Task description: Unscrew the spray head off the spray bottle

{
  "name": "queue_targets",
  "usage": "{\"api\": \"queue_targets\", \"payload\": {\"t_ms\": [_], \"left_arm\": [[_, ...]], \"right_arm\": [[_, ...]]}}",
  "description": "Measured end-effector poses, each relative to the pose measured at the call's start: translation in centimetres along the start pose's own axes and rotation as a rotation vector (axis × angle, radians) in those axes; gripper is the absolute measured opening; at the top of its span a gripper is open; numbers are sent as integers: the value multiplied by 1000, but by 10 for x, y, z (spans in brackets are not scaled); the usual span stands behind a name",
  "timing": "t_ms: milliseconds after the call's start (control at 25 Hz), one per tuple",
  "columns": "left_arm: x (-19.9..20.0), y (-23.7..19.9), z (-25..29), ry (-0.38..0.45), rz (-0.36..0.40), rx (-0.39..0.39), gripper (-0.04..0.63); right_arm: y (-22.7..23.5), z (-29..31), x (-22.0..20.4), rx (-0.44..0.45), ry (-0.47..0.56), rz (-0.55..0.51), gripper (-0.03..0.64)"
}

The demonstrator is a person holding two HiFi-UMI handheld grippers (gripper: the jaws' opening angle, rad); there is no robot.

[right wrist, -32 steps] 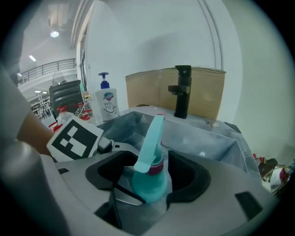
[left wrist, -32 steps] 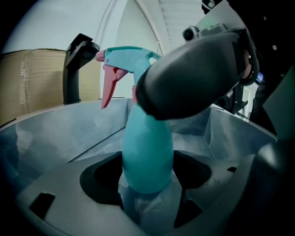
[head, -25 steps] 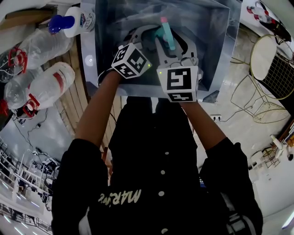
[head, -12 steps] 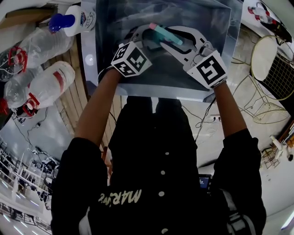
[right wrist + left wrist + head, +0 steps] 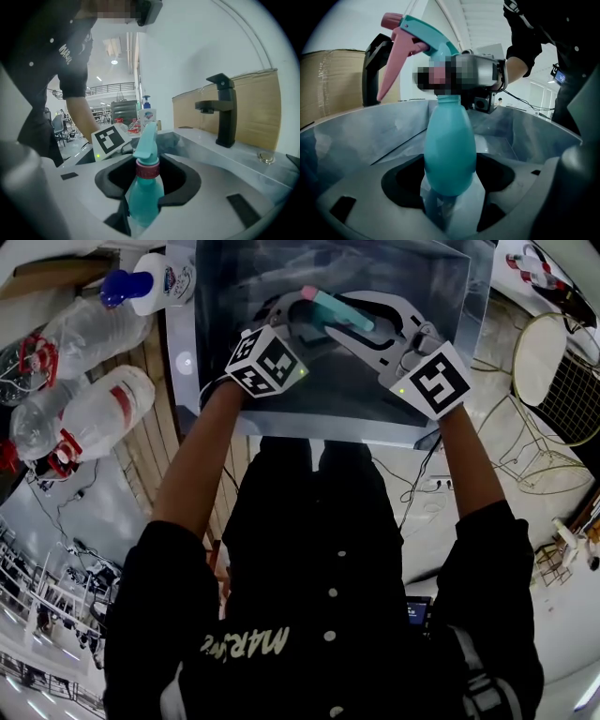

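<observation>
Spray bottle [image 5: 450, 150] is held over the steel sink [image 5: 356, 136] — the head view shows little of its body. Left gripper [image 5: 450, 187] fingers clamp its lower body; right gripper [image 5: 143, 199] fingers pinch it just below the pink collar [image 5: 147, 169].

From the head view, the spray head [image 5: 342, 313] and the white arms of both claws are covering the body of the spray bottle [image 5: 450, 150] beneath them. In the left gripper view, the collar joining head to neck is being masked out, along with part of the right claw [image 5: 139, 201] beside it. The bottle's base is lying hidden between the jaws of the left claw [image 5: 450, 206], the plastic bottles [image 5: 80, 399] are being cut by the head view's left edge, and the soap bottle [image 5: 147, 115] label is showing too small to read.
</observation>
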State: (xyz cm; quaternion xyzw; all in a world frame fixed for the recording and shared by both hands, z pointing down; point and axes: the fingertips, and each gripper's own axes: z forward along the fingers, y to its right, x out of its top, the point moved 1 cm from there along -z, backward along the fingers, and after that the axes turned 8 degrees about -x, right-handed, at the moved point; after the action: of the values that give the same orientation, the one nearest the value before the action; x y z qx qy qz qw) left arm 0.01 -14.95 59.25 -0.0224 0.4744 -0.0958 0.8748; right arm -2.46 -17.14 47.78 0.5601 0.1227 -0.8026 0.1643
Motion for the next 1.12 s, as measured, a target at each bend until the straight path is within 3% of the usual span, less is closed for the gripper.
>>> {"api": "queue_targets", "payload": {"t_ms": [240, 720, 1120], "left_arm": [[2, 2, 0, -7, -4, 7, 360], [-1, 4, -1, -27, -25, 30, 360], [7, 6, -7, -5, -64, 27, 371]], "right_arm": [[5, -16, 44, -49, 127, 100, 164], [18, -66, 115, -117, 252, 149, 163], [29, -99, 133, -210, 312, 196, 163]]}}
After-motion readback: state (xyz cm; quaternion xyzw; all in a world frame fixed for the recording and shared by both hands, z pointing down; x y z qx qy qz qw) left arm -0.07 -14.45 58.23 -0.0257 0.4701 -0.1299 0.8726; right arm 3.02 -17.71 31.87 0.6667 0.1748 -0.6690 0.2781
